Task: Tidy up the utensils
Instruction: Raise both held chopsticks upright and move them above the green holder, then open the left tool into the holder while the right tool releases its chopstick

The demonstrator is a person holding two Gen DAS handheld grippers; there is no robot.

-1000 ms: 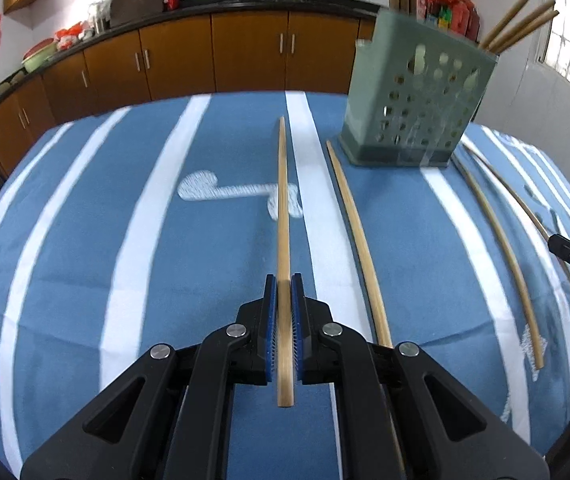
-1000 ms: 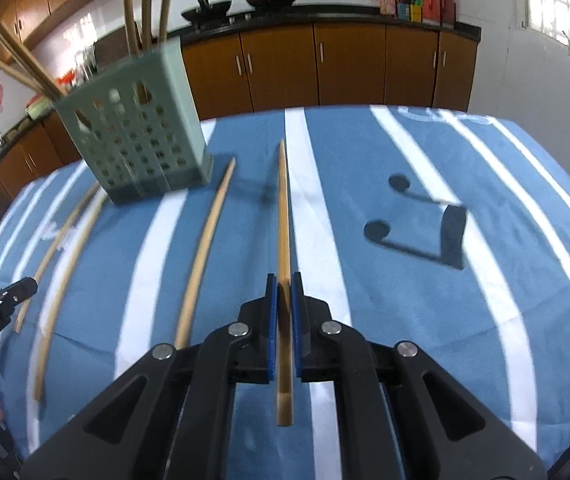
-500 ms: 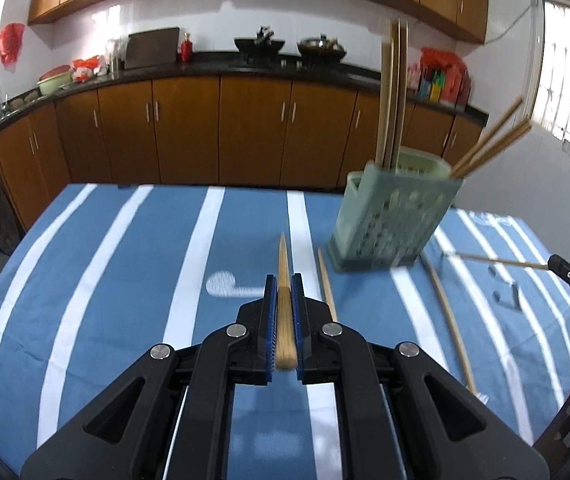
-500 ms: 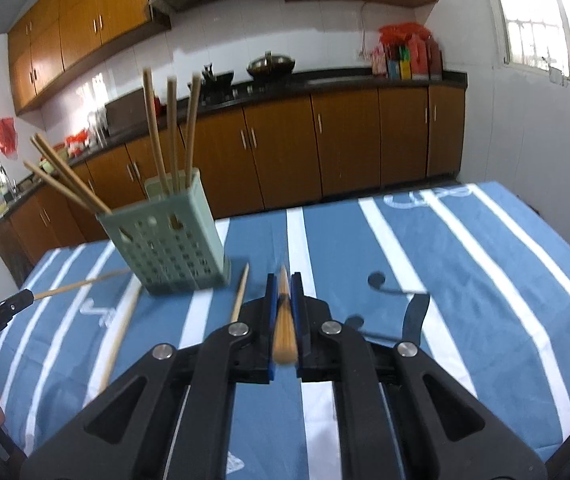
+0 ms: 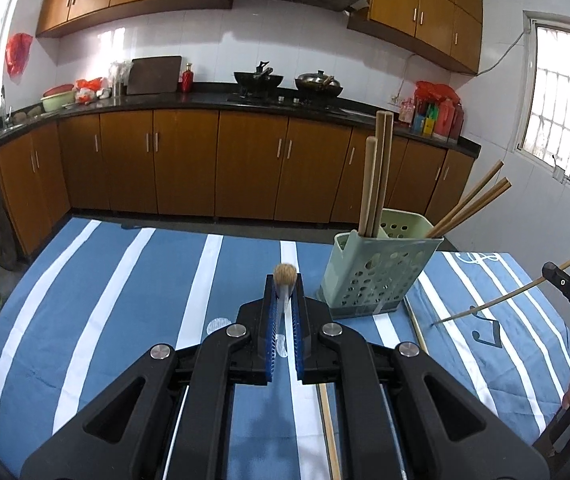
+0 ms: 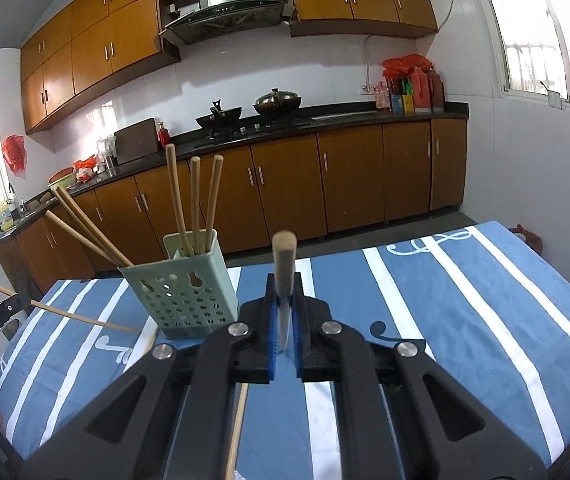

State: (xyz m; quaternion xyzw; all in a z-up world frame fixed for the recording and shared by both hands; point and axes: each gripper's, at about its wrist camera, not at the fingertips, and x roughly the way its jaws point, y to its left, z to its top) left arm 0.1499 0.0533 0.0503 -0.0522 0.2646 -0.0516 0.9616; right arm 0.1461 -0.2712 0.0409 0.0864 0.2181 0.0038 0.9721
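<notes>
A pale green perforated utensil holder (image 5: 377, 272) stands on the blue striped tablecloth and holds several wooden chopsticks; it also shows in the right wrist view (image 6: 181, 292). My left gripper (image 5: 283, 300) is shut on a wooden chopstick (image 5: 284, 276), lifted off the table and pointing forward, left of the holder. My right gripper (image 6: 283, 304) is shut on another wooden chopstick (image 6: 283, 260), lifted, right of the holder. Each held chopstick also shows from the other view, the right one in the left wrist view (image 5: 513, 292), the left one in the right wrist view (image 6: 81, 318).
More chopsticks lie on the cloth: one (image 5: 417, 328) by the holder's base, one (image 5: 331, 432) under my left gripper and one (image 6: 237, 432) under my right gripper. Wooden kitchen cabinets (image 5: 245, 168) and a counter with woks stand beyond the table's far edge.
Both grippers have lifted their chopsticks off the cloth and tilted up from looking down at the table to looking level across it. Both stayed shut.
</notes>
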